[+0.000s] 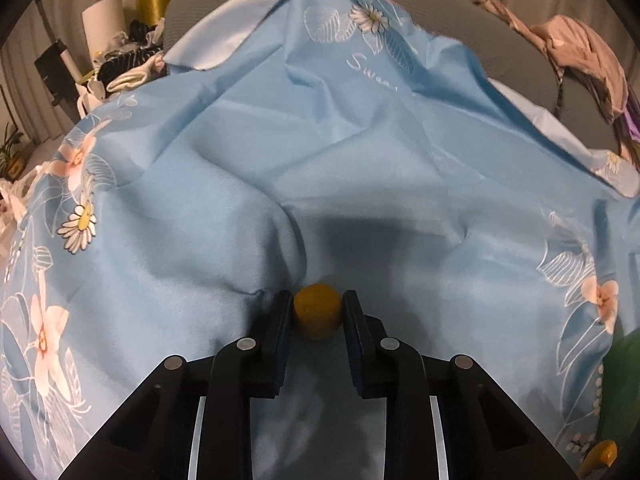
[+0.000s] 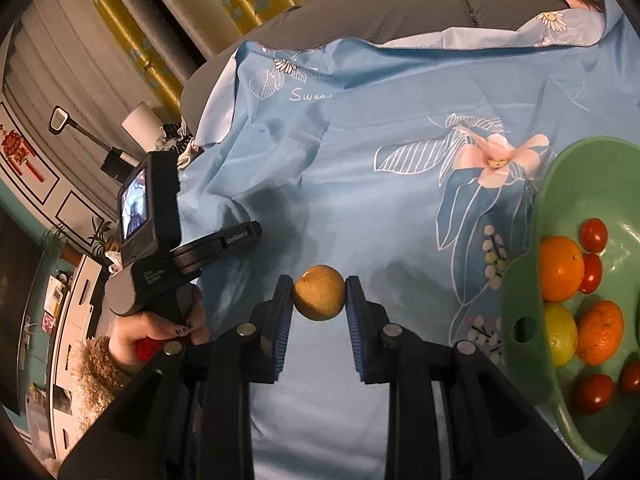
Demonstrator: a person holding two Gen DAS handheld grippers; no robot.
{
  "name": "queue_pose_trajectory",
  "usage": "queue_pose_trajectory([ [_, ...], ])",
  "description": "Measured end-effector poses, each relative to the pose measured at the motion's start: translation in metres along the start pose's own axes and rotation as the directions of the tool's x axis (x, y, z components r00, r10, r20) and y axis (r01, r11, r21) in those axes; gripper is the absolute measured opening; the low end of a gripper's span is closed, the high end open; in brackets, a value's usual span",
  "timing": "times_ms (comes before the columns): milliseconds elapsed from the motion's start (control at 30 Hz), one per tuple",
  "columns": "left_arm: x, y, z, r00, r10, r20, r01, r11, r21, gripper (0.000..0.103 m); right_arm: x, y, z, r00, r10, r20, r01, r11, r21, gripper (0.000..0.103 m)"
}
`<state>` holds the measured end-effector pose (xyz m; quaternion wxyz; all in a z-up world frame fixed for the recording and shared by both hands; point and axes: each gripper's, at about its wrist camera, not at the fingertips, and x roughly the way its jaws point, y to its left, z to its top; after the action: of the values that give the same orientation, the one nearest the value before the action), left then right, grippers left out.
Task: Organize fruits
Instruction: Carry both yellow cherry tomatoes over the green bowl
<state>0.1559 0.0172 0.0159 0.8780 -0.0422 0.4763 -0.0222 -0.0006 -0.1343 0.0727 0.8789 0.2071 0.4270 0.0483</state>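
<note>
While both claws are loaded, we're mid-task: the left gripper [image 1: 317, 314] is pinching a small yellow-brown fruit [image 1: 317, 311] just off the blue floral cloth [image 1: 360, 152], and the right gripper [image 2: 319, 300] is pinching a second round yellow fruit [image 2: 319, 292] the same way. Right of the right claw sits the green bowl [image 2: 528, 280], already holding oranges [image 2: 560, 268], a lemon [image 2: 560, 334] and several cherry tomatoes [image 2: 593, 234]. We judge two drops into the bowl remain; whether more loose fruit lies out of frame we can't say. Writing: white script on the cloth ahead of the claws reads roughly "Sweet", last letters blurred. Small print on the left handset [image 2: 152, 216], left of the right claw, is unreadable.
</note>
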Motion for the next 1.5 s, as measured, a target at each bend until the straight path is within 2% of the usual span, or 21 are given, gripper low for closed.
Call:
queue_pose_trajectory([
  [133, -0.029, -0.012, 0.004, 0.997, -0.048, 0.062, 0.047, 0.999, 0.023, 0.025, -0.011, -0.004, 0.003, 0.999, -0.014, 0.033, 0.014, 1.0, 0.004, 0.027],
  [267, -0.067, -0.029, 0.002, 0.983, -0.112, 0.146, 0.102, 0.992, 0.074, 0.025, -0.027, -0.012, 0.004, 0.996, -0.046, 0.072, 0.045, 0.999, 0.019, 0.027],
  [400, -0.107, -0.047, -0.003, 0.956, -0.18, 0.23, 0.151, 0.979, 0.141, 0.025, -0.043, -0.023, 0.004, 0.99, -0.093, 0.109, 0.089, 0.995, 0.038, 0.027],
  [600, -0.142, -0.069, -0.014, 0.919, -0.29, 0.267, 0.232, 0.946, 0.227, 0.025, -0.073, -0.043, 0.006, 0.973, -0.14, 0.182, 0.124, 0.988, 0.096, 0.027],
  [833, -0.16, -0.103, -0.035, 0.886, -0.397, 0.24, 0.313, 0.893, 0.322, 0.025, -0.1, -0.062, 0.005, 0.95, -0.2, 0.238, 0.173, 0.976, 0.132, 0.027],
  [933, -0.161, -0.124, -0.046, 0.886, -0.407, 0.223, 0.315, 0.881, 0.354, 0.025, -0.11, -0.076, 0.004, 0.94, -0.231, 0.251, 0.194, 0.967, 0.164, 0.027],
  [1133, -0.162, -0.162, -0.061, 0.872, -0.453, 0.185, 0.358, 0.848, 0.392, 0.025, -0.133, -0.104, 0.0, 0.913, -0.293, 0.285, 0.23, 0.945, 0.234, 0.027],
  [1367, -0.159, -0.192, -0.075, 0.867, -0.483, 0.123, 0.395, 0.816, 0.422, 0.025, -0.143, -0.137, -0.006, 0.899, -0.354, 0.258, 0.264, 0.908, 0.324, 0.027],
  [1500, -0.152, -0.207, -0.085, 0.861, -0.504, 0.064, 0.429, 0.789, 0.439, 0.025, -0.145, -0.144, -0.009, 0.896, -0.367, 0.248, 0.273, 0.899, 0.343, 0.027],
])
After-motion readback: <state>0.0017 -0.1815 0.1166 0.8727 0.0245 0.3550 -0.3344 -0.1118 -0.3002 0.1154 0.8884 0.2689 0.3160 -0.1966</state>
